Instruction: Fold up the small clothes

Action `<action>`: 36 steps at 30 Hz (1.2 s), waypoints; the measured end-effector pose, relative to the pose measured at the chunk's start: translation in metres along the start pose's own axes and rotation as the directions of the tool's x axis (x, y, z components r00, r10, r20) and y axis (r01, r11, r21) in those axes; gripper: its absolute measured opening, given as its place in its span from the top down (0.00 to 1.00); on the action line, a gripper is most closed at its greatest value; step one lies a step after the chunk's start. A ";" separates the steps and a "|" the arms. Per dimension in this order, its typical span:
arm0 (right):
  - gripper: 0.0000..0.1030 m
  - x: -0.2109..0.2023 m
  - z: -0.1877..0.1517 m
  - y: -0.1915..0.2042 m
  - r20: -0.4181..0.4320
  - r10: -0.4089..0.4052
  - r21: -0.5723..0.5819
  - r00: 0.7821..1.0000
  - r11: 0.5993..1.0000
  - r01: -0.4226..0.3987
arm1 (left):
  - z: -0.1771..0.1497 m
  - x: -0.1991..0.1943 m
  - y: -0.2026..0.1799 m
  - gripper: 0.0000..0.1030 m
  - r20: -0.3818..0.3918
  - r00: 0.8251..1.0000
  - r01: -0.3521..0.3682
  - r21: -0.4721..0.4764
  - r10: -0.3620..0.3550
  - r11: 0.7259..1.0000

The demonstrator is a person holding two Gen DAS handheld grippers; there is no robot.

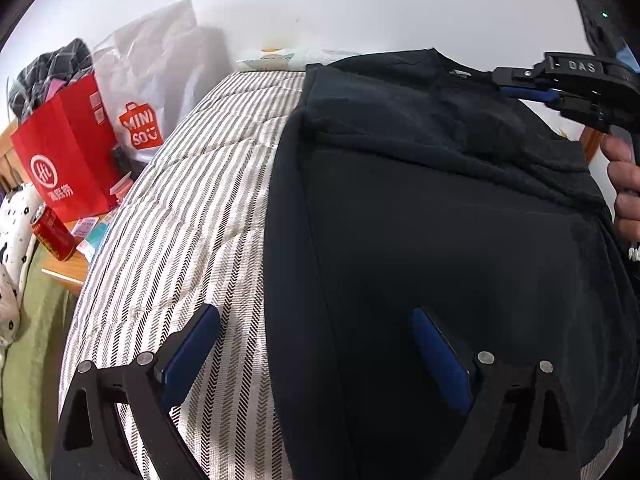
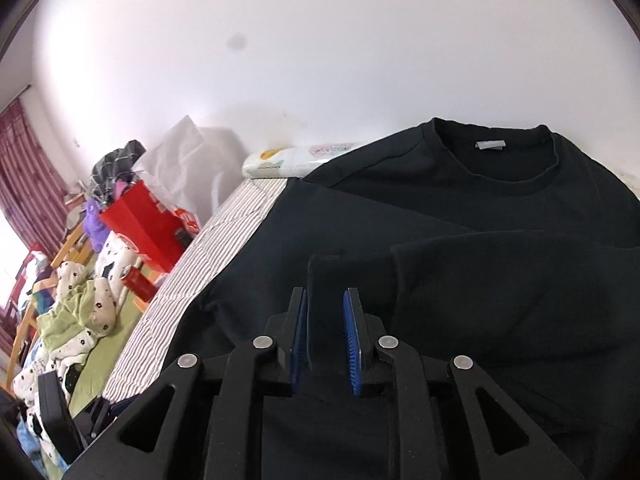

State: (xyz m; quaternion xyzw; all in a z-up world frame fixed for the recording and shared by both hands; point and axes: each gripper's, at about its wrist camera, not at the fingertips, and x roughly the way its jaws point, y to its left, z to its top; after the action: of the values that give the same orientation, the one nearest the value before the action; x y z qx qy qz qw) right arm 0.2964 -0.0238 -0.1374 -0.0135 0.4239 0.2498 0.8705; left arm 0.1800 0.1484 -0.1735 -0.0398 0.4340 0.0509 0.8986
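Fingers: left [image 1: 316, 344] spread wide, right [image 2: 325, 320] slightly parted, empty | black sweatshirt [image 2: 480, 280] | bag [image 1: 140, 128] reads MINISO

Both views are evenly lit by soft daylight; in the right wrist view the white wall [image 2: 320, 60] is washed out to glare. Detail in the black shirt [image 1: 440, 220] is swallowed by darkness. Straight lines are bowed by fisheye distortion, and black vignetting is seen at the corners

A glossy red paper carrier bag [image 1: 70, 156] stood beside a white plastic shopping bag [image 1: 154, 80]; a red drinks can [image 1: 52, 232] stood just below; a striped quilted mattress [image 1: 180, 208] lay alongside.
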 end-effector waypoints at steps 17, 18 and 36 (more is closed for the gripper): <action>0.57 -0.103 -0.071 -0.173 0.002 -0.456 0.086 0.890 0.887 0.454 | 0.107 0.012 -0.087 0.35 0.091 0.971 0.216 0.048 -0.220 0.975; 0.57 -0.105 -0.073 -0.180 0.007 -0.466 0.106 0.885 0.880 0.463 | 0.112 0.020 -0.090 0.38 0.079 0.972 0.219 0.044 -0.221 0.975; 0.54 -0.100 -0.090 -0.195 0.068 -0.462 0.173 0.884 0.878 0.446 | 0.150 0.112 -0.108 0.63 0.030 0.978 0.206 0.021 -0.207 0.978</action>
State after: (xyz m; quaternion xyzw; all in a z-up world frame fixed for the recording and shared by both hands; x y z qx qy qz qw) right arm 0.2657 -0.2583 -0.1575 -0.0327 0.3793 0.0060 0.9247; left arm 0.3791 0.0647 -0.1649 -0.0760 0.4134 -0.0458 0.9062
